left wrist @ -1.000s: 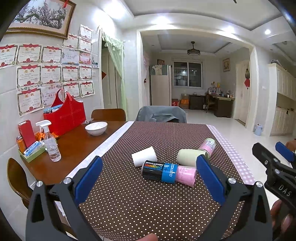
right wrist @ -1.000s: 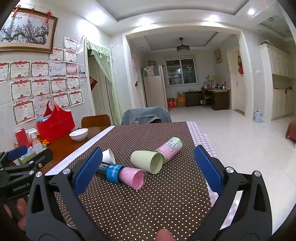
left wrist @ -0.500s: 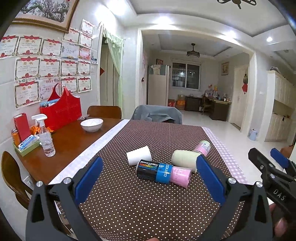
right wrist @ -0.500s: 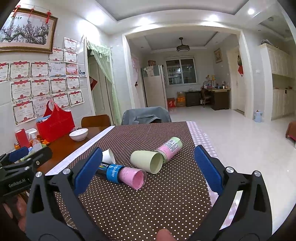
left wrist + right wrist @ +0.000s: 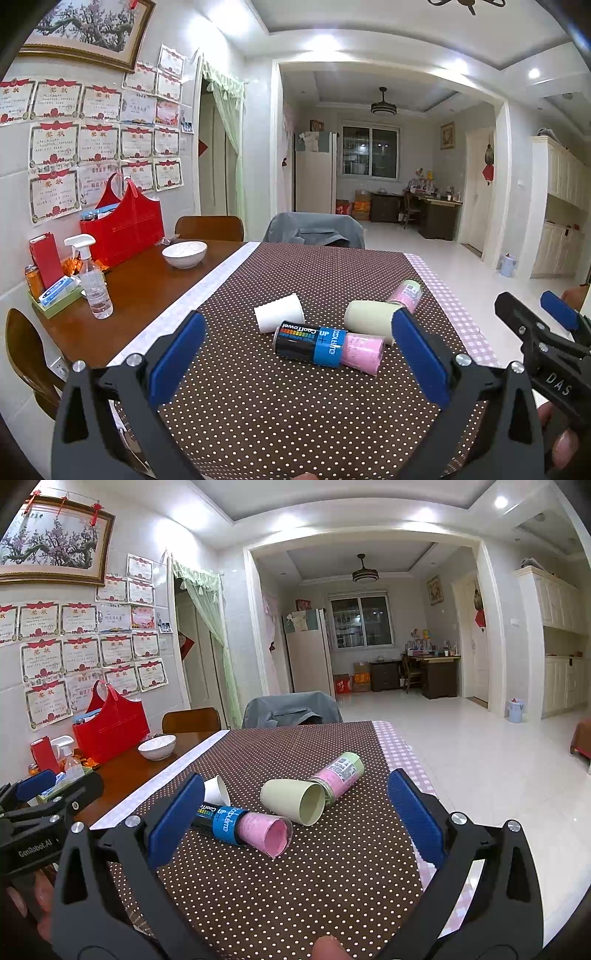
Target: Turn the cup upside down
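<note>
Three cups lie on their sides on the brown dotted tablecloth [image 5: 295, 406]. A pale green cup [image 5: 293, 801] has its mouth toward the right wrist camera; it also shows in the left wrist view [image 5: 367, 317]. A white paper cup [image 5: 279, 313] lies to its left, partly hidden behind the right gripper's left finger in the right wrist view [image 5: 216, 790]. A pink cup wrapped in a black and blue label [image 5: 327, 347] [image 5: 245, 825] lies nearest. My left gripper [image 5: 295, 363] is open and empty, short of the cups. My right gripper [image 5: 291, 825] is open and empty, framing the pink and green cups from the near side.
A pink-labelled can [image 5: 338, 775] lies behind the green cup. On the bare wood at left stand a white bowl [image 5: 184, 254], a spray bottle [image 5: 92, 284] and a red bag [image 5: 123, 225]. A chair with a grey jacket [image 5: 314, 230] stands at the far end.
The left gripper has drawn back and tilted up slightly, so the cups sit a little lower and farther in its view. The right gripper has stayed still.
</note>
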